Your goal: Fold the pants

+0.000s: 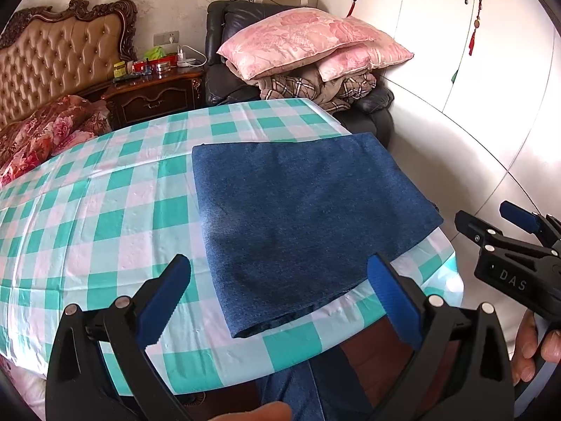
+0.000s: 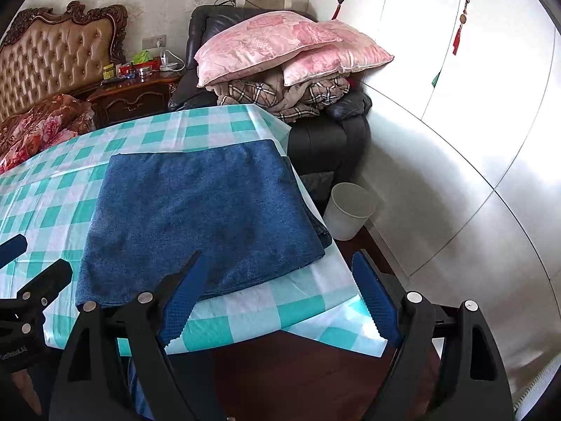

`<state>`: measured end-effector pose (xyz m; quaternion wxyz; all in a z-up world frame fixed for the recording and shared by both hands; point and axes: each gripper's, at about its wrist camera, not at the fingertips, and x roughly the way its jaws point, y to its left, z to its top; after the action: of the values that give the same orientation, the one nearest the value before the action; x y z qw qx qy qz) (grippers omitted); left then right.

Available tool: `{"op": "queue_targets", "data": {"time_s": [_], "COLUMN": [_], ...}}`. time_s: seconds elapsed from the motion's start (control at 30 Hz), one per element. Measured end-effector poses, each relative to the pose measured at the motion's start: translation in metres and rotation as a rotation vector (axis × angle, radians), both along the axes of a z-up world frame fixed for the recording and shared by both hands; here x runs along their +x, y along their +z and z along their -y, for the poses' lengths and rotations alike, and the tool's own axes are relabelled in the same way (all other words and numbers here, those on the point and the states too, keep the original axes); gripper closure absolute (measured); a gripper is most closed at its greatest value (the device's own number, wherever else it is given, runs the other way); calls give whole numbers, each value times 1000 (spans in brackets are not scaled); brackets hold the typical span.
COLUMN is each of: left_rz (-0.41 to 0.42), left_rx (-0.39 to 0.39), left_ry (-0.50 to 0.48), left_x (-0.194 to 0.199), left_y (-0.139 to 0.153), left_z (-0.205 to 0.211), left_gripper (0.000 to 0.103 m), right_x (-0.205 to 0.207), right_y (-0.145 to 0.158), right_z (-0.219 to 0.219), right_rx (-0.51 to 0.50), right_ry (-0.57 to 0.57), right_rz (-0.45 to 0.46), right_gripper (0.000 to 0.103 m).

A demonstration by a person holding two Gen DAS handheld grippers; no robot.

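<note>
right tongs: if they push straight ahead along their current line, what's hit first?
Probably the near right edge of the folded pants, or the checked tablecloth just before it. The right tongs stand open and empty, angled down toward that table corner. Depth through the fisheye is unclear, so which comes first is uncertain.

bright daylight floods both views from the right, and the white wardrobe doors point(image 2: 473, 122) glare almost blown out. soft shadows lie on the folded pants point(image 1: 308, 217). fisheye bending curves the table point(image 1: 87, 210) edge, with dark vignetted corners. the focus is mostly sharp.
</note>
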<state>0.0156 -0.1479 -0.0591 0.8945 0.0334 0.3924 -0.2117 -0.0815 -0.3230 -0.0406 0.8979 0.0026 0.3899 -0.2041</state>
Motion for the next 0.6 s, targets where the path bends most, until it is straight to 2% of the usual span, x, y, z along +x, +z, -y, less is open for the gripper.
{"op": "queue_targets", "data": {"time_s": [0.6], "left_rz": [-13], "left_rx": [8], "left_ry": [-10], "left_x": [6], "left_y": [-6], "left_z": [7], "left_gripper": [2], "right_x": [5], "right_y": [-5], "right_z": [9], "right_rx": [13], "right_ry": [-8], "right_rz": [-10], "right_gripper": [23]}}
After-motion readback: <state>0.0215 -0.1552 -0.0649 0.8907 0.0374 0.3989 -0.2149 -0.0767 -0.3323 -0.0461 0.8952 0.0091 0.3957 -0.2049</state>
